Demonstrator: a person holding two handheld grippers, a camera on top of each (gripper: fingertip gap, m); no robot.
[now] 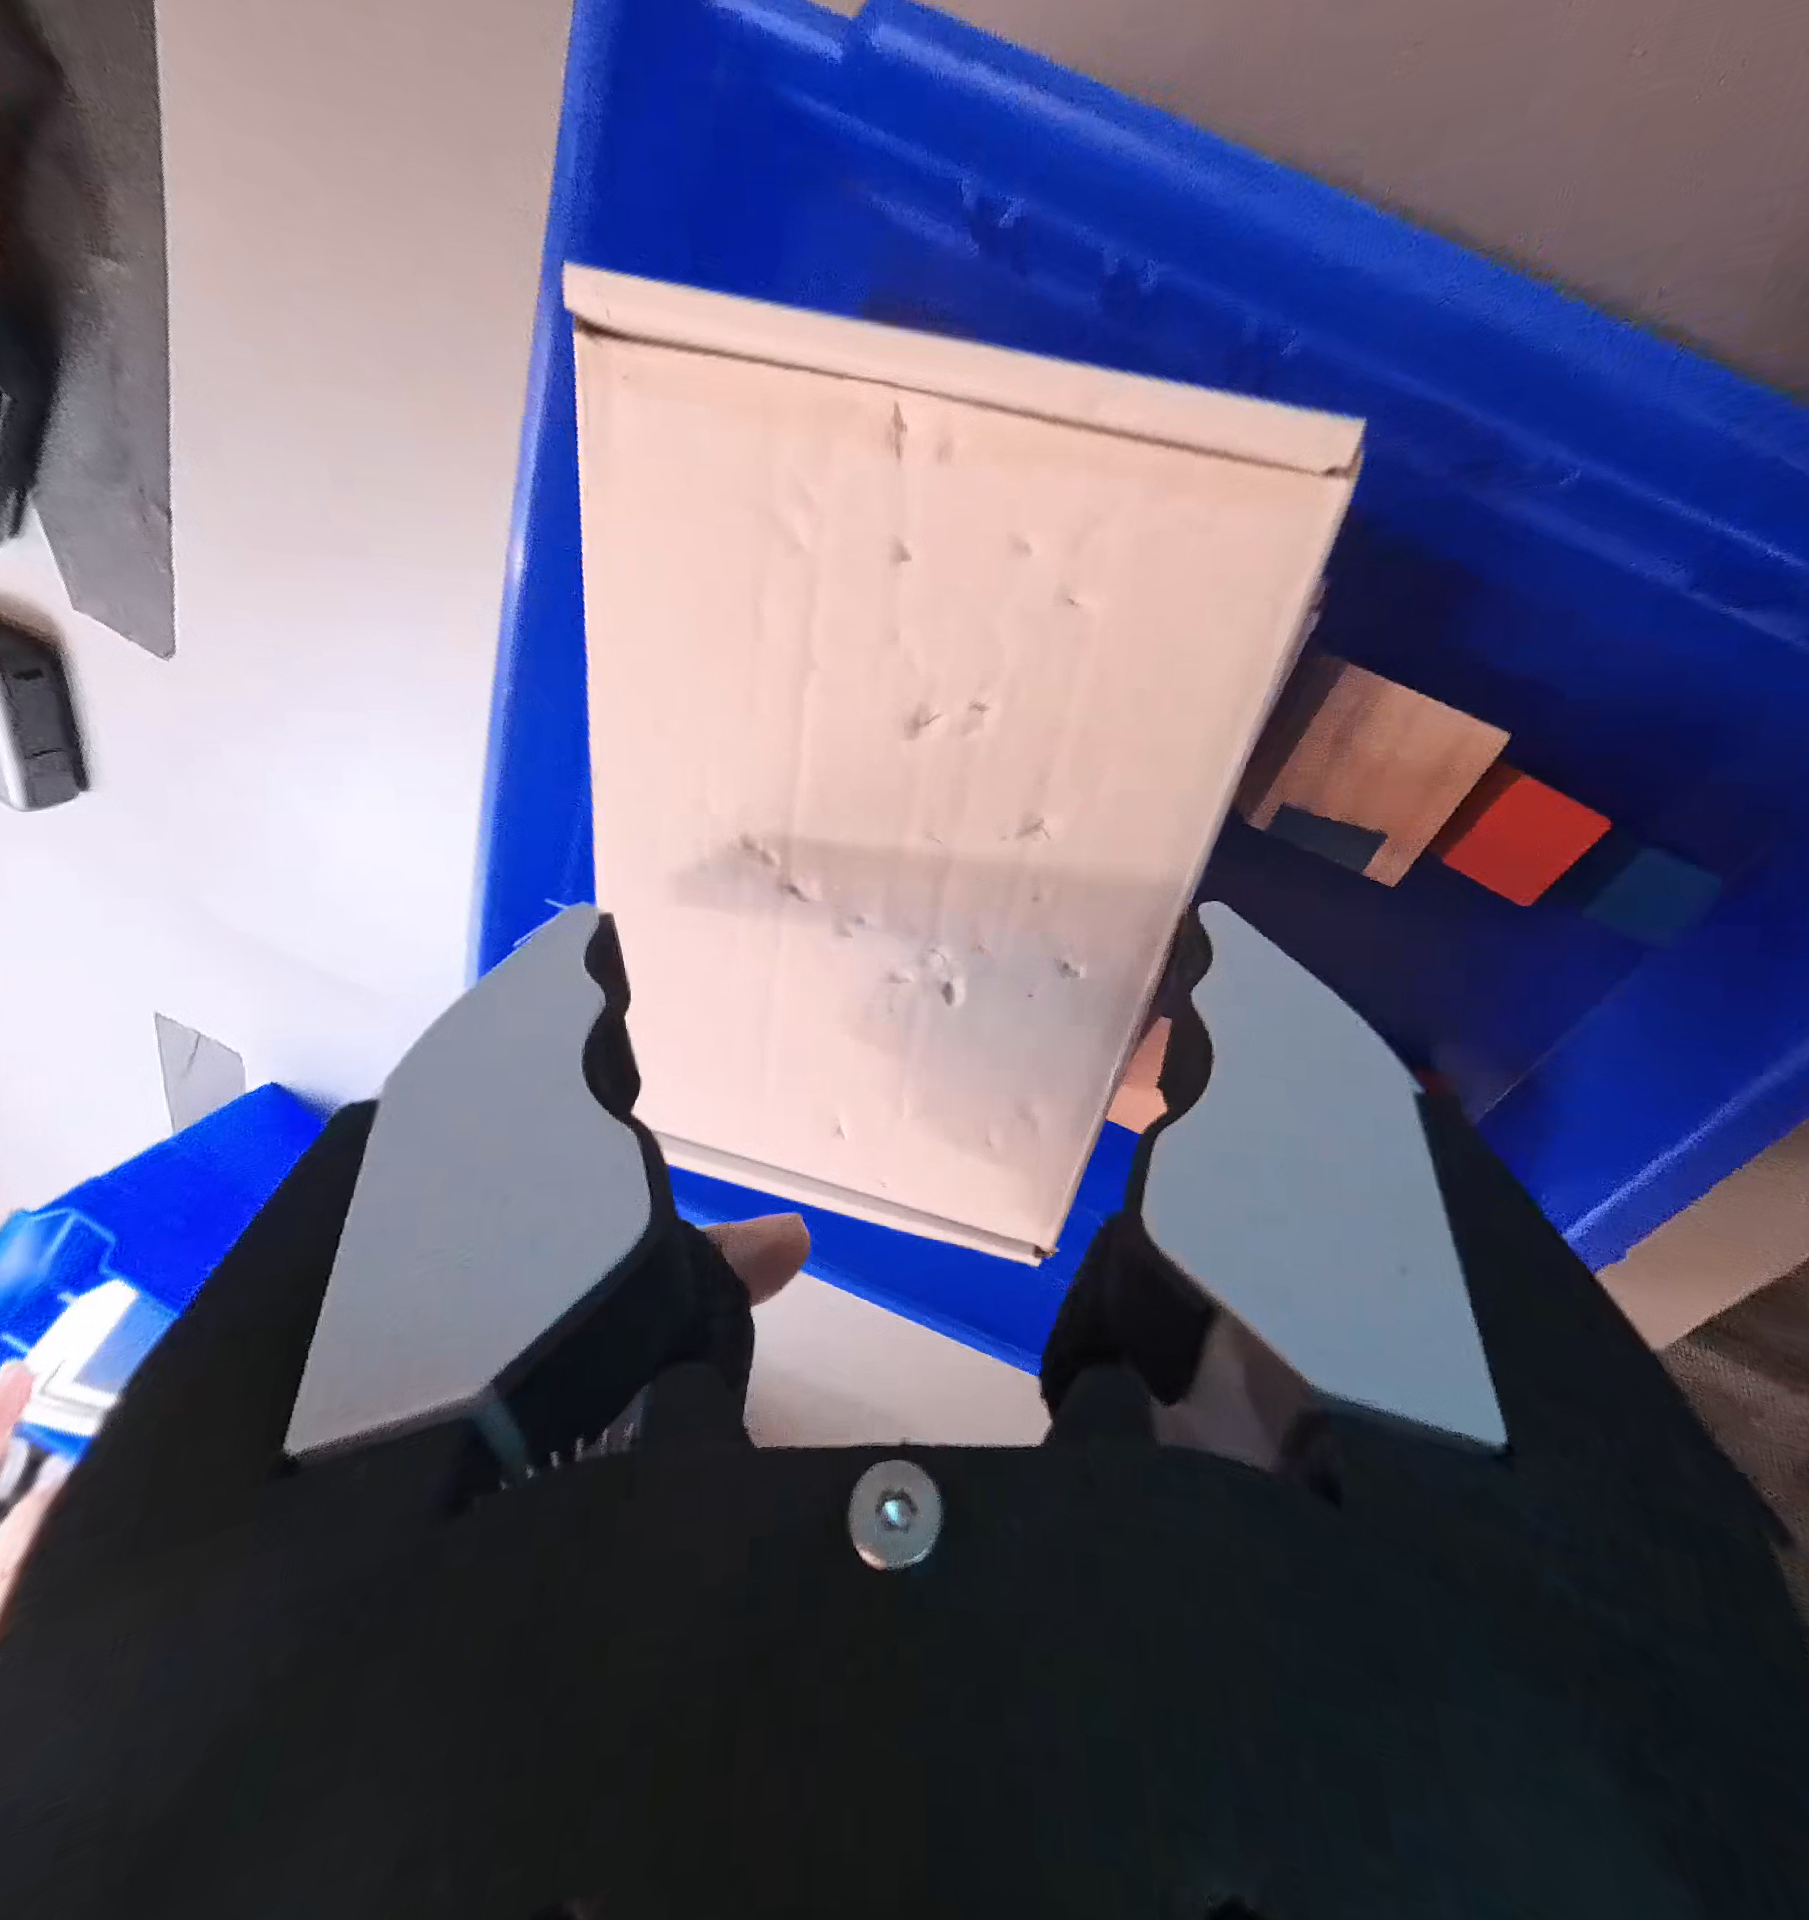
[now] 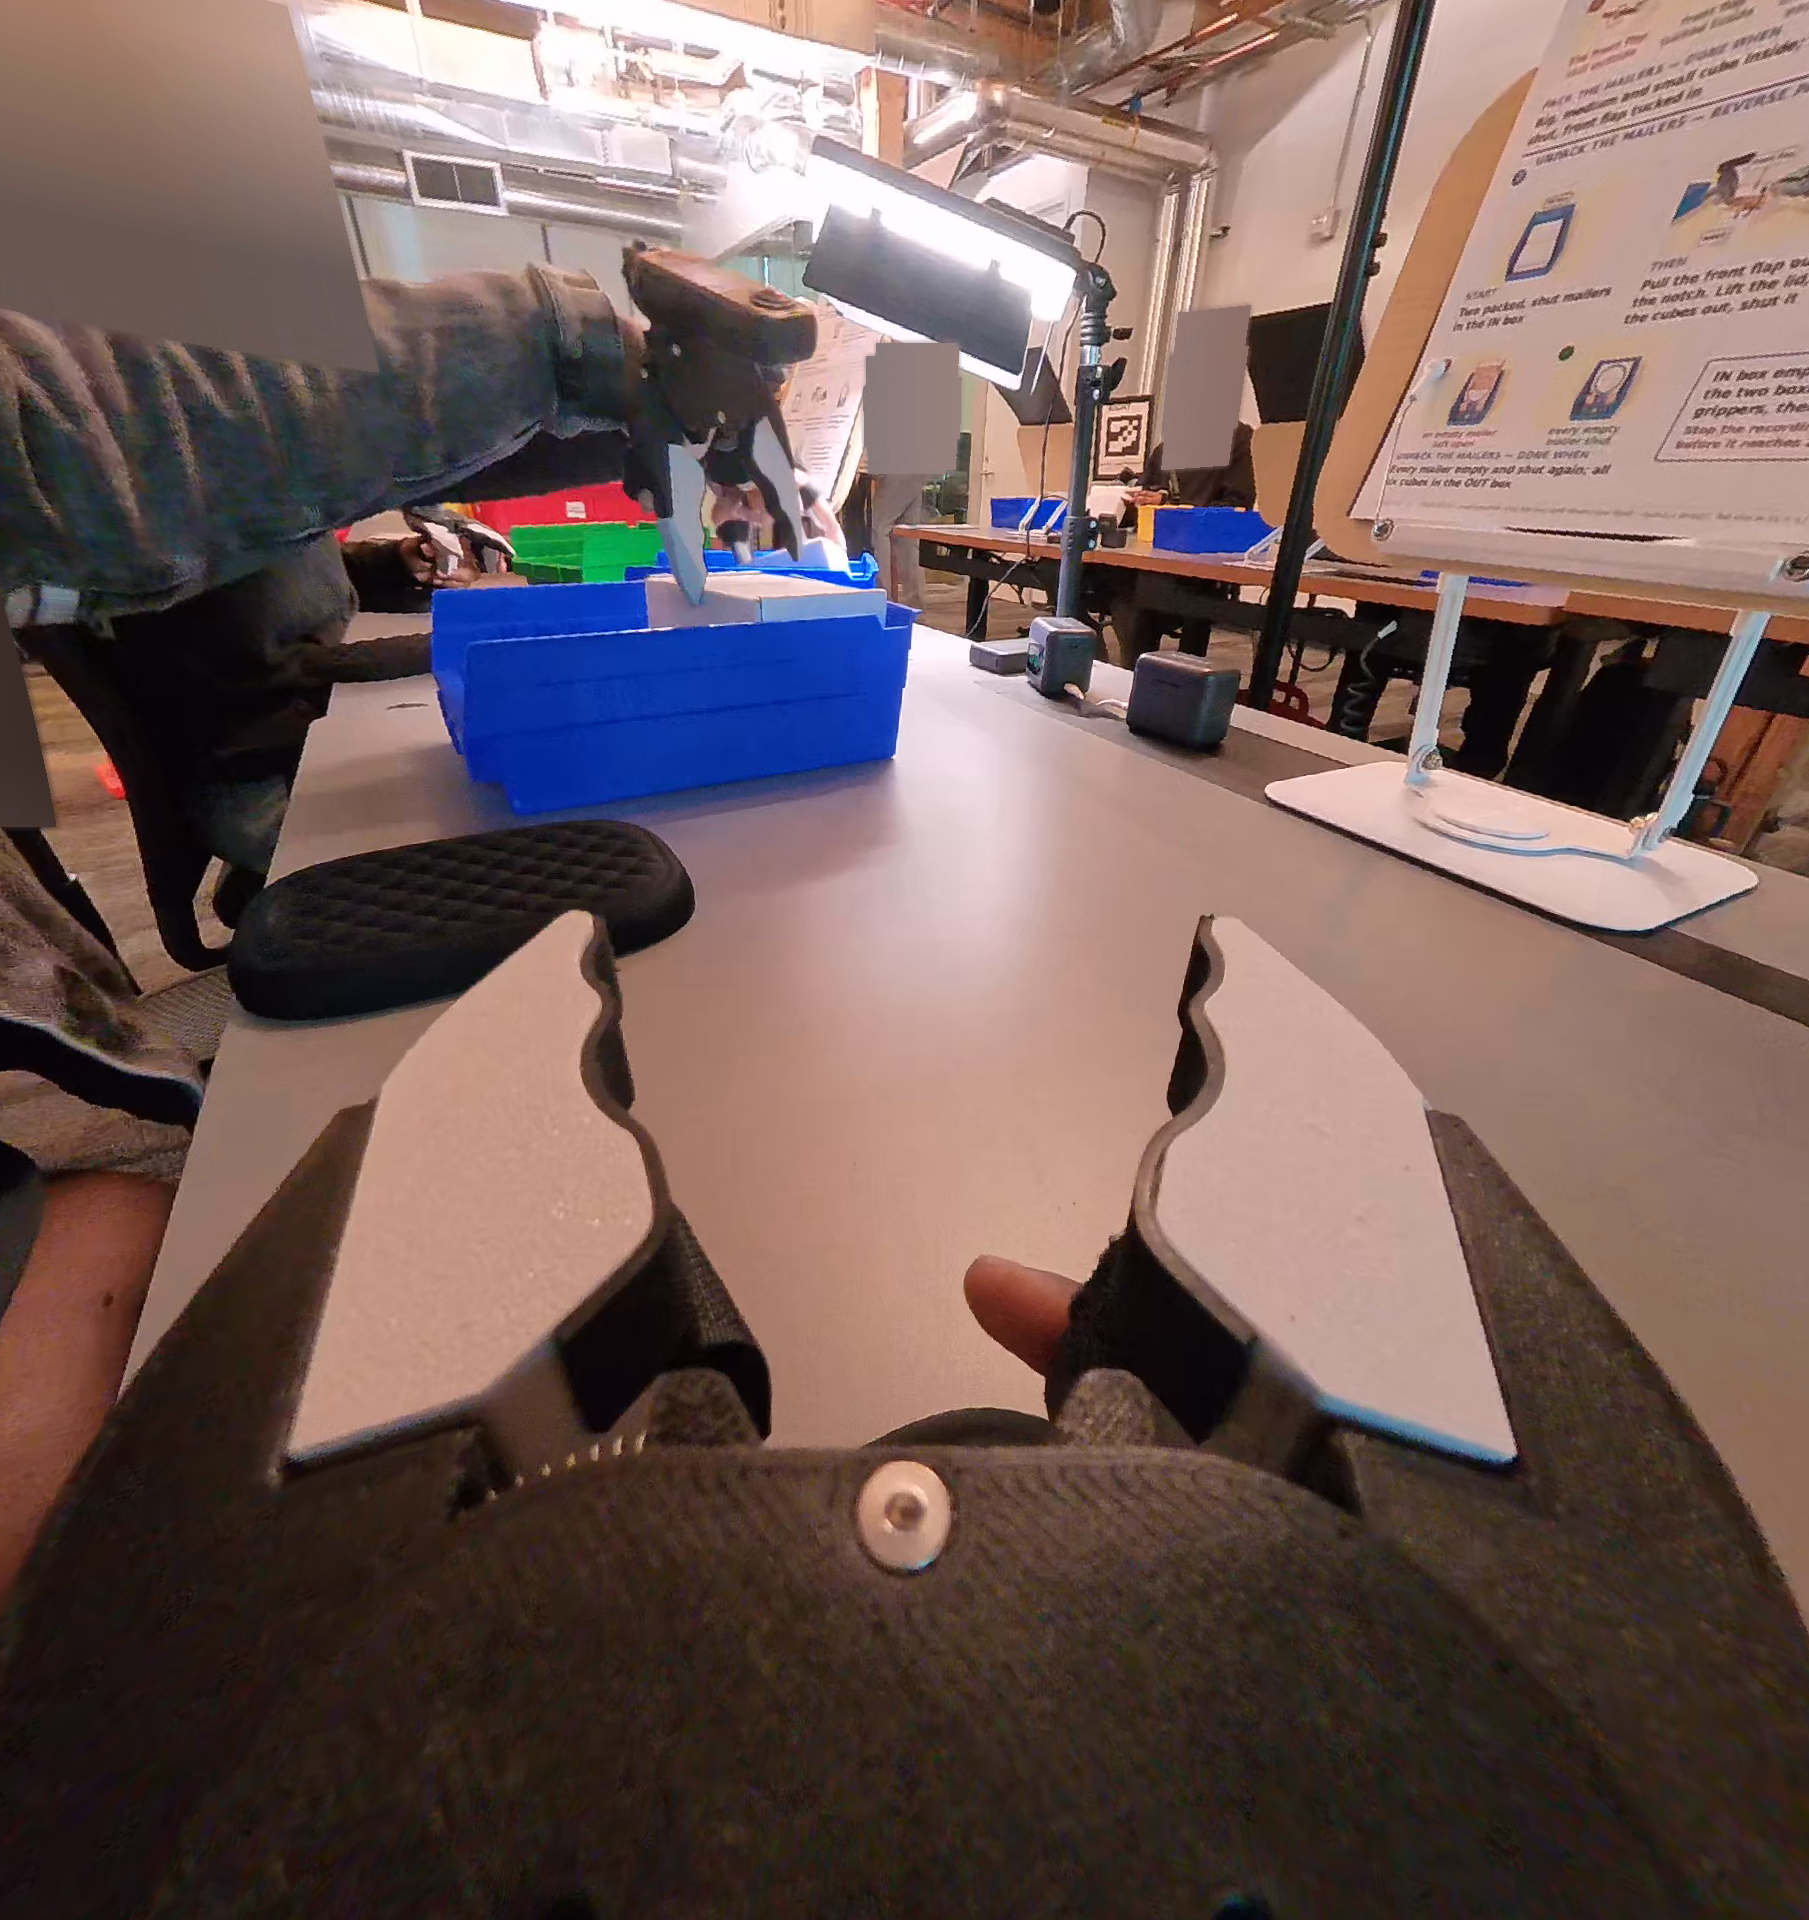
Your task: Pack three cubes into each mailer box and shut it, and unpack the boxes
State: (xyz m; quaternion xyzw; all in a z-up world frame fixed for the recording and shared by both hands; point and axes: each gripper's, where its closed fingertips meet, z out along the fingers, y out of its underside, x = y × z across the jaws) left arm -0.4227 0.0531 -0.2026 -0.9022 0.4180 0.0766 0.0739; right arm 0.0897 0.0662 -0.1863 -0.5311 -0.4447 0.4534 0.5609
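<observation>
A white mailer box, shut and with a dented lid, lies in a blue bin. My left gripper is open and points down, its fingers on either side of the box's near end. I cannot tell whether they touch its sides. Beside the box in the bin lie a wooden cube, a red cube and a blue cube. My right gripper is open and empty, low over the grey table. The right wrist view shows the left gripper over the box in the bin.
A black padded rest lies at the table's left edge. A white stand with an instruction sheet is on the right. Small grey devices sit at the far edge. A second blue bin is near the left gripper. Tip to tip, the grippers are about 50 cm apart. To reach the wooden cube in a straight line is about 7 cm for my left fingers, about 45 cm for my right.
</observation>
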